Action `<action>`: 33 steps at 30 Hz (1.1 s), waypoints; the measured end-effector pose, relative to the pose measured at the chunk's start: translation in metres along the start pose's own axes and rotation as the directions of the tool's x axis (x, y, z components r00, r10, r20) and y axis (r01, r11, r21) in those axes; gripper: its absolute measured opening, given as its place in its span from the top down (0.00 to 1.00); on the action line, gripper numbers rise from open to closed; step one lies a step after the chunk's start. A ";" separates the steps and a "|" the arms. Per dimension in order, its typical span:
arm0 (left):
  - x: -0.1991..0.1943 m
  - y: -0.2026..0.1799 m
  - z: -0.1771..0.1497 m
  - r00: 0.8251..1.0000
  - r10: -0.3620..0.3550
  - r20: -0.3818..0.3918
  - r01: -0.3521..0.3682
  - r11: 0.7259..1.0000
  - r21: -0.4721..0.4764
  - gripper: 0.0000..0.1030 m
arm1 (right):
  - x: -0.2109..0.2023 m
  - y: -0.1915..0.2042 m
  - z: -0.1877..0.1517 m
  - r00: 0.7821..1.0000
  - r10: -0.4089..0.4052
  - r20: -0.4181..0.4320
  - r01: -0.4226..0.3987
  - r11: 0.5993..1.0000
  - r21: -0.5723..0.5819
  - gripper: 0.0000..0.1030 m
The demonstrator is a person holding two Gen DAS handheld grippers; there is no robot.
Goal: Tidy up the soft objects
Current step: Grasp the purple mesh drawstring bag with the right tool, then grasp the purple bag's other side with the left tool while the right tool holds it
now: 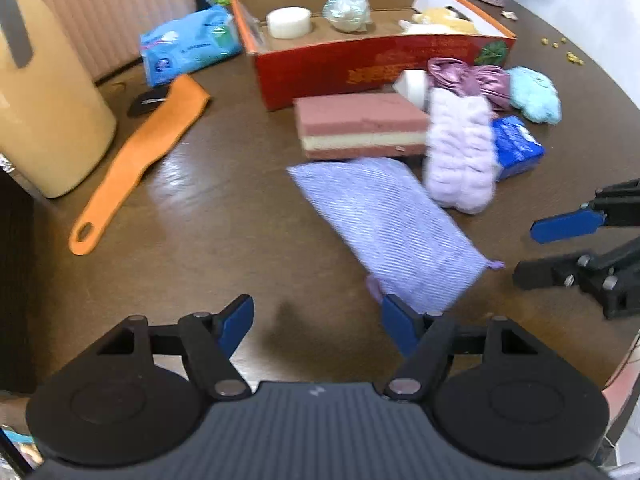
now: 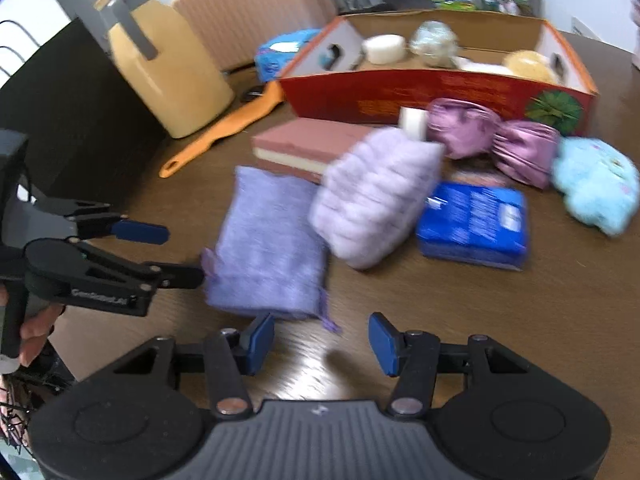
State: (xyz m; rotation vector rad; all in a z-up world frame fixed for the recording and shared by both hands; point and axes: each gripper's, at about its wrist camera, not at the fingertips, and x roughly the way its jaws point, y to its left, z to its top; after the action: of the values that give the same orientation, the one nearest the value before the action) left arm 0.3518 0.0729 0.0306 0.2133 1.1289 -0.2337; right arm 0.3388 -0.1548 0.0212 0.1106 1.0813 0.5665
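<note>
A lilac knitted cloth (image 1: pixel 384 224) (image 2: pixel 264 248) lies flat on the brown table in front of both grippers. My left gripper (image 1: pixel 318 328) is open with bare table between its fingers; its right finger overlaps the cloth's near corner. My right gripper (image 2: pixel 322 342) is also open and holds nothing, just short of the cloth's near edge. Each gripper shows in the other's view: the right gripper (image 1: pixel 528 254) and the left gripper (image 2: pixel 180 256). Behind the cloth are a fluffy lilac bundle (image 1: pixel 460 152), a pink-and-cream sponge (image 1: pixel 360 124), a blue tissue pack (image 1: pixel 518 146), pink satin pieces (image 1: pixel 468 76) and a pale blue fluffy item (image 1: pixel 534 94).
A red cardboard box (image 1: pixel 360 68) at the back holds a white round sponge (image 1: pixel 289 22), a wrapped ball (image 1: pixel 347 10) and a yellow plush (image 1: pixel 440 20). To the left are an orange flat tool (image 1: pixel 140 160), a yellow jug (image 1: pixel 44 120) and a wipes pack (image 1: pixel 188 46).
</note>
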 end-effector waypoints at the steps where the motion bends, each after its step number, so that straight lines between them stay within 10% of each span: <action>1: 0.001 0.004 0.002 1.000 0.010 -0.004 -0.010 1.000 -0.002 0.29 | 0.007 0.005 0.003 1.000 0.006 -0.004 -0.006 1.000 -0.006 0.49; 13: 0.017 0.033 0.018 1.000 0.011 -0.010 -0.011 1.000 -0.005 0.29 | 0.058 0.059 0.007 0.990 -0.139 0.022 0.140 0.961 -0.240 0.89; 21: 0.022 0.009 0.026 0.989 -0.135 -0.054 0.137 0.990 0.037 0.33 | 0.022 0.020 -0.006 0.978 -0.060 -0.202 0.005 0.965 -0.262 0.89; 33: 0.029 -0.077 0.048 0.950 -0.296 -0.101 0.307 0.943 0.125 0.41 | -0.024 -0.036 -0.002 0.953 -0.235 -0.189 0.199 0.961 -0.192 0.76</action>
State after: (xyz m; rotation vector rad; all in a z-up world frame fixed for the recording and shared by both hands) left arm 0.3826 -0.0160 0.0198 0.1739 1.2257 -0.5829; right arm 0.3428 -0.1974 0.0268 -0.2222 1.2271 0.4760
